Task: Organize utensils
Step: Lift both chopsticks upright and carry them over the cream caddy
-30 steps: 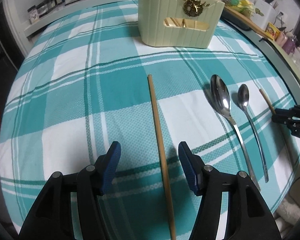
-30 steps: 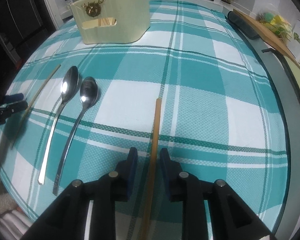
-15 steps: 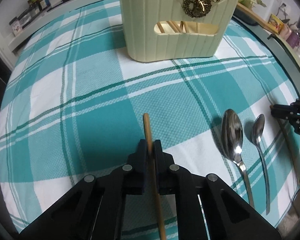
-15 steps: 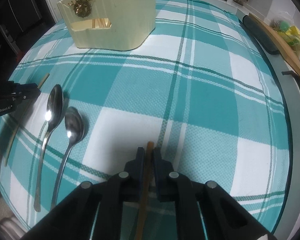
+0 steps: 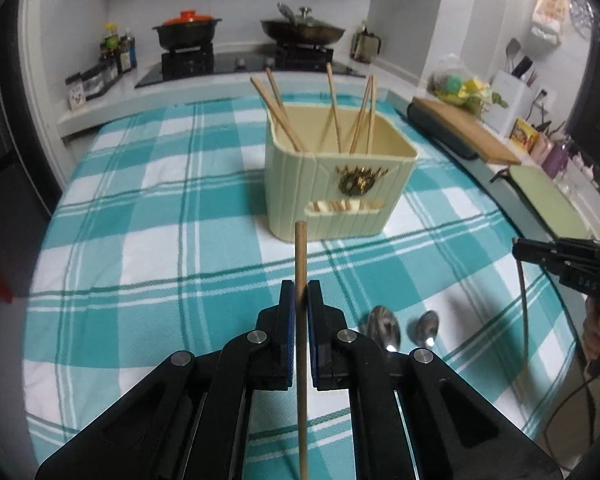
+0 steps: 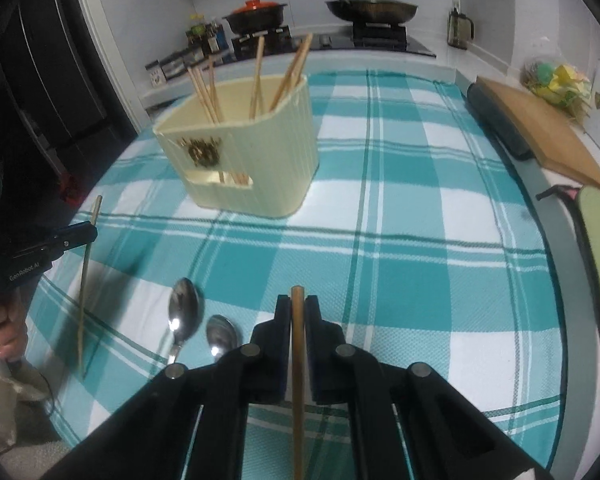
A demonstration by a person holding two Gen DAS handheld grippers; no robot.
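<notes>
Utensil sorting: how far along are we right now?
Several chopsticks already stand in the cream holder. In hand: the left gripper and right gripper each clamp one chopstick, lifted off the cloth. Left: two spoons on the tablecloth.

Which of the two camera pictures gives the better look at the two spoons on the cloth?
The right wrist view: both spoons show their bowls, and the larger shows the start of its handle. In the left wrist view the spoons are only bowls peeking from behind the left hand-held gripper.
</notes>
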